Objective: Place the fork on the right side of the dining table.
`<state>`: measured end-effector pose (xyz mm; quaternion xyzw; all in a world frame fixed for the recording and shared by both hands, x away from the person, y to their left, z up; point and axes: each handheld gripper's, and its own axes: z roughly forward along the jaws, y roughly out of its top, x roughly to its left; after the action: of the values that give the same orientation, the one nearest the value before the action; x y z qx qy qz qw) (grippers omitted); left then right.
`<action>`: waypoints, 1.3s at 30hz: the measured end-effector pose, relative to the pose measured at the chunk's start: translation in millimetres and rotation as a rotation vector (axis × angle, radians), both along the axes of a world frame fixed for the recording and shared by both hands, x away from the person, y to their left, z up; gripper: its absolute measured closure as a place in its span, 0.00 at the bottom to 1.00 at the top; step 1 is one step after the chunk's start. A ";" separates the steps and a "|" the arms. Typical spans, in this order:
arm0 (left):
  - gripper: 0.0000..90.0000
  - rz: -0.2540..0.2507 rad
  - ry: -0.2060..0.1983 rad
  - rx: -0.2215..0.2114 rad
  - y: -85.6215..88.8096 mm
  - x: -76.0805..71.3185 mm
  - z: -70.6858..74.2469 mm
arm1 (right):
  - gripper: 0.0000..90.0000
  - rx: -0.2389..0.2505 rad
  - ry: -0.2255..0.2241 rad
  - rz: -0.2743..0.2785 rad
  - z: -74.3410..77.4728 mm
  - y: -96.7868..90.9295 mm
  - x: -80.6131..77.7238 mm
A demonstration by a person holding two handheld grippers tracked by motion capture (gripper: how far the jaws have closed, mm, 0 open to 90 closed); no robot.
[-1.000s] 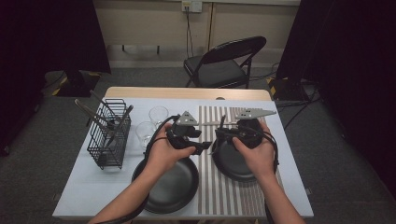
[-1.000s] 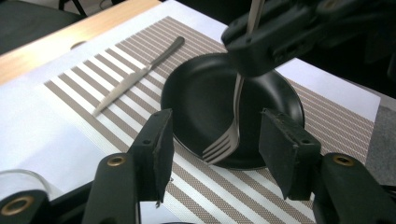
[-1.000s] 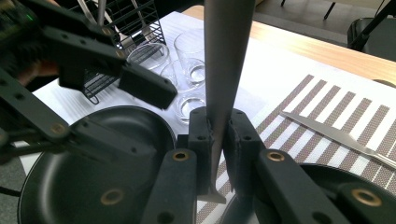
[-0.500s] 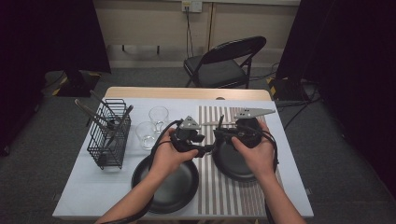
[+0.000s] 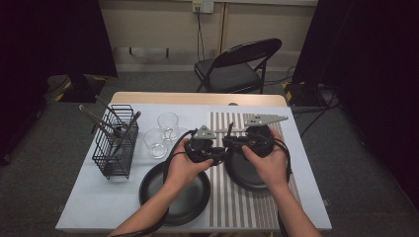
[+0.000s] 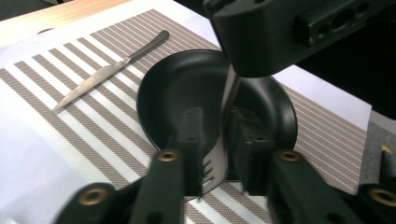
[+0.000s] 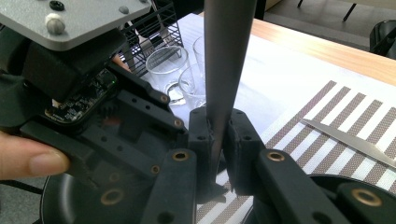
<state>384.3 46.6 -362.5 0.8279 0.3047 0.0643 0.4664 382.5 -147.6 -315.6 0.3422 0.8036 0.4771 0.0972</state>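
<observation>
Lying on the striped mat (image 6: pixel 93 107), a knife (image 6: pixel 109 70).

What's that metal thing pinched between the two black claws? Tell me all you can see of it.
It looks like a fork: a flat, grey metal utensil with slots cut at its wide end. The right gripper is clamped on its handle. The left gripper has just been closing its jaws around the slotted end; whether the pads press on it I cannot tell. It hangs above the edge of a black plate on the striped placemat.
</observation>
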 end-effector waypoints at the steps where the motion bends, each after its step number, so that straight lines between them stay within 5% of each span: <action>1: 0.88 -0.003 -0.005 -0.002 -0.6 -0.3 -0.5 | 0.91 0.004 0.001 0.000 -0.1 -0.1 0.0; 7: 0.97 0.020 -0.001 0.011 -1.1 0.1 0.4 | 0.91 0.015 0.004 -0.004 -0.5 -0.8 0.7; 20: 0.97 0.071 0.048 0.009 -0.5 0.1 -2.4 | 0.83 0.055 -0.035 -0.022 8.8 -0.1 1.1; 39: 0.97 0.133 0.043 0.045 2.1 -3.0 -5.4 | 0.84 0.082 -0.071 -0.041 20.8 5.3 1.0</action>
<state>381.4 48.6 -367.9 0.8173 0.3677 0.0842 0.4355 383.6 -142.3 -294.8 0.3452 0.7724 0.5191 0.1212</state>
